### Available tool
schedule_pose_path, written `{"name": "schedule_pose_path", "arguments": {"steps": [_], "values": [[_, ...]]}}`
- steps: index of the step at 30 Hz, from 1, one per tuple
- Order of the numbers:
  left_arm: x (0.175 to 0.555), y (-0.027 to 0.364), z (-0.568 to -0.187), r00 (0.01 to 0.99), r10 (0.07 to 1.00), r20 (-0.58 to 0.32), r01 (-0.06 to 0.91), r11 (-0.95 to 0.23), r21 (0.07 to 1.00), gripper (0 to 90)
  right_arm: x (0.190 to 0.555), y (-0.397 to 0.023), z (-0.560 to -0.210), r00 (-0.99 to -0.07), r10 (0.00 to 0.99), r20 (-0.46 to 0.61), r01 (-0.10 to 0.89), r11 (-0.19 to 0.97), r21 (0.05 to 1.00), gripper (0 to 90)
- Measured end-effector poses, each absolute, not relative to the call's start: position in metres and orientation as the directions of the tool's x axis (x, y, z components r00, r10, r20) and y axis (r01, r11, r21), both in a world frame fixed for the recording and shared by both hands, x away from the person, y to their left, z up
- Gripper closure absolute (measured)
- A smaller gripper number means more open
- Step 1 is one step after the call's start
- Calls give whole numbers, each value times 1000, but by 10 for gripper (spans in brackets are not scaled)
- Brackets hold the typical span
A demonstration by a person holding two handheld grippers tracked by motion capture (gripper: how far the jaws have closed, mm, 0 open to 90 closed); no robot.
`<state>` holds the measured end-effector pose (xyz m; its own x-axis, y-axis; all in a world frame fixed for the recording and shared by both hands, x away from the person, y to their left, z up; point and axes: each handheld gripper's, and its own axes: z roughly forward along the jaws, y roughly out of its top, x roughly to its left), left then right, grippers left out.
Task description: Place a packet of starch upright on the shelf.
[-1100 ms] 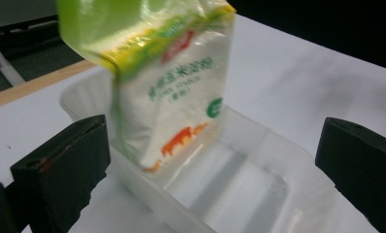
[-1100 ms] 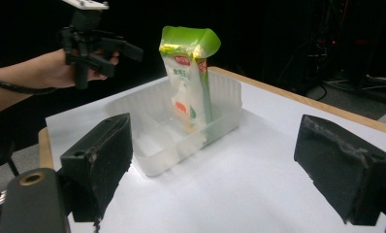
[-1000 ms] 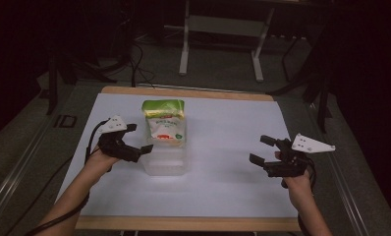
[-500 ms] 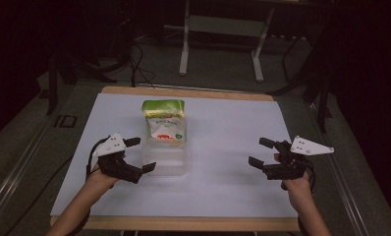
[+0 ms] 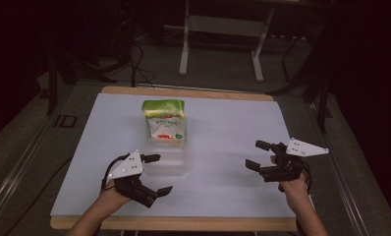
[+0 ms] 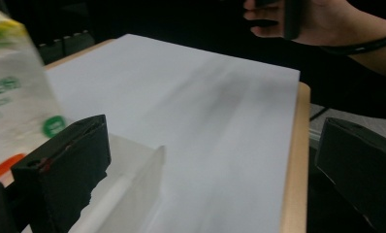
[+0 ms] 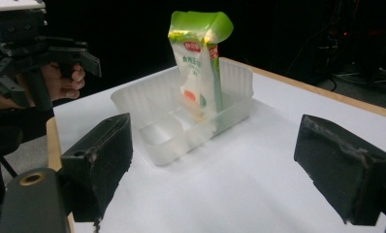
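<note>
Left gripper [image 5: 155, 173], jaws spread, empty, sits just beside the clear tray [image 5: 176, 166] holding the pouch [image 5: 164, 124].

Pouch [image 5: 165, 124] standing in tray [image 5: 170, 164], apparently its far end, tray mid-table [image 5: 223, 123]

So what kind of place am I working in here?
Probably a lab or studio recording bench, not a kitchen: a white sheet on a wooden table, dark surroundings, cables on the floor and a metal stand behind. A food pouch stands in a clear tray.
</note>
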<state>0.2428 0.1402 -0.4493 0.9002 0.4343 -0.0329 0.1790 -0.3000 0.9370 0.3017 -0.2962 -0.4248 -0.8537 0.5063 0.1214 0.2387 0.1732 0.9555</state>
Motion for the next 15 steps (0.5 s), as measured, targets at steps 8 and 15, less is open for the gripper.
{"name": "schedule_pose_path", "arguments": {"steps": [8,15], "values": [[238,121,-465,931,363,-34,161,-325,932,0,303,-295,-431,-855,502,130,250,180,952,137],[235,114,-476,944,328,-9,125,-334,934,0,304,-293,-439,-859,496,129,253,193,948,137]]}}
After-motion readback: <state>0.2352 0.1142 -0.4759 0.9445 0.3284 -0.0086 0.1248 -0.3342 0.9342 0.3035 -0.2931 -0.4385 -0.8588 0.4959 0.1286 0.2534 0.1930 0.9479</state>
